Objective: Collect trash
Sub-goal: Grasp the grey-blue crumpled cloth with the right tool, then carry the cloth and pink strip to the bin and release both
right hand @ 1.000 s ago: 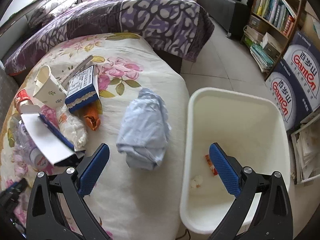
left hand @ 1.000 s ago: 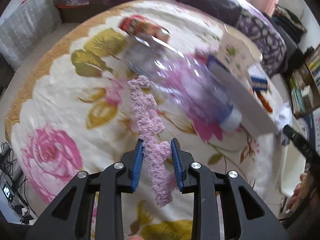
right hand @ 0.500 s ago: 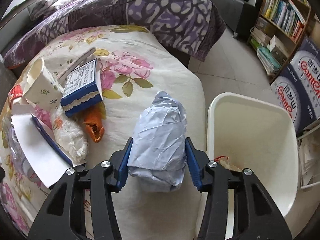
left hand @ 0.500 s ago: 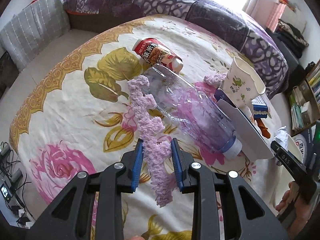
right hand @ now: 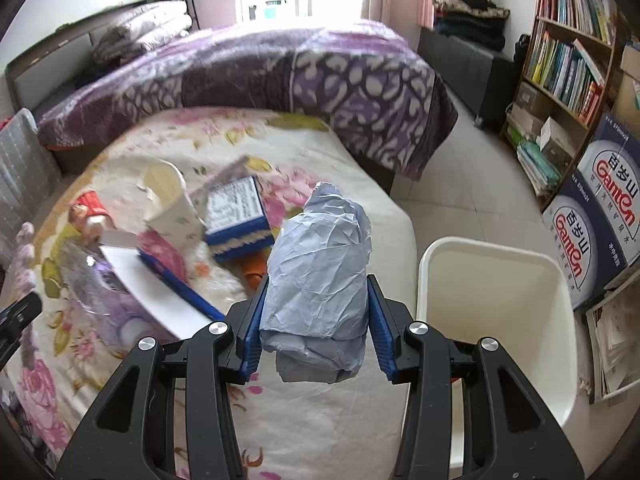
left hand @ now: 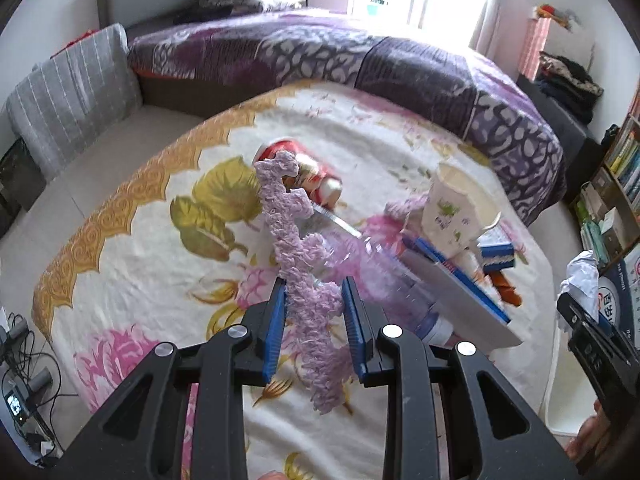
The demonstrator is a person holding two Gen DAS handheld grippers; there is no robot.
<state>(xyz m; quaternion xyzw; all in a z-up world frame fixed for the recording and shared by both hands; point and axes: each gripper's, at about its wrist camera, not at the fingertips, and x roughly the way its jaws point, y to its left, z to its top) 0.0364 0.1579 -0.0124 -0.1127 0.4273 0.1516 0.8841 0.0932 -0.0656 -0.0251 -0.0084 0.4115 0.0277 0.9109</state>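
Note:
My left gripper [left hand: 314,308] is shut on a long strip of purple fluffy yarn [left hand: 294,240] and holds it above the floral bedspread [left hand: 160,264]. My right gripper [right hand: 316,320] is shut on a crumpled pale blue paper wad [right hand: 320,276], lifted above the bed's right edge. The white bin [right hand: 496,312] stands on the floor just right of that gripper. On the bed lie a clear plastic bottle [left hand: 384,276], a red can [left hand: 312,172], a paper cup [left hand: 452,208], a blue box [right hand: 240,212] and a white card [left hand: 460,300].
A purple patterned quilt [right hand: 280,76] lies across the far side of the bed. A bookshelf [right hand: 568,60] and stacked blue-and-white cartons [right hand: 600,216] stand right of the bin. A grey cushion [left hand: 72,96] sits at the far left. Cables [left hand: 24,392] lie on the floor.
My right gripper moved from over the bin to the blue paper wad, shut on it and lifted it off the bed. My left gripper rose higher with the yarn strip.

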